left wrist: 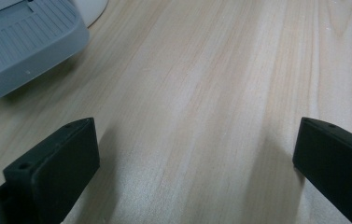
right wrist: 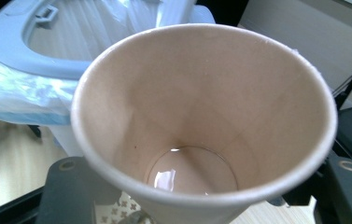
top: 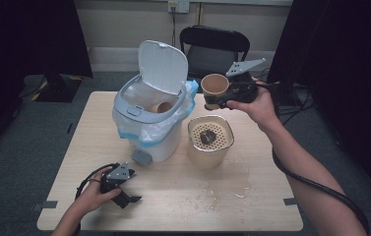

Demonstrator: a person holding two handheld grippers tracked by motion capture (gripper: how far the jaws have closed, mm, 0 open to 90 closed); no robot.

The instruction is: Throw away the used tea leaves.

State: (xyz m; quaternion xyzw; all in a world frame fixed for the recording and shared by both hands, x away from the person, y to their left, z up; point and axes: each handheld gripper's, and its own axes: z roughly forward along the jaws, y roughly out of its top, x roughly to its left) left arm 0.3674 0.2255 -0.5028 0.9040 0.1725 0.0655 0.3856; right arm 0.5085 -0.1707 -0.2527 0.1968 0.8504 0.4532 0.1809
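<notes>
Care with tilt matters now: the right hand-held gripper (top: pixel 221 101) is clamped on a tan paper cup (top: pixel 215 87), held in the air between the open white lidded bin (top: pixel 148 105) and the beige strainer pot (top: pixel 210 139). A little liquid sits in the cup, so keep it upright until over the bin. The left hand-held gripper (top: pixel 133 196) rests on the pale wooden table (top: pixel 183 196), jaws apart and empty.

Left gripper (left wrist: pixel 197 163): two black rectangular jaws rise from bottom corners, standing wide apart, nothing between them. Pale light-wood table top (left wrist: pixel 211 84) with lengthwise grain lies beneath and ahead; jaws cast soft shadows on it. Grey ribbed plastic pedal (left wrist: pixel 19 51) sits at upper left, resting on table top, well apart from left-hand jaw. Behind pedal, curved white base of container (left wrist: pixel 89 9) shows at top edge, touching table top.
</notes>
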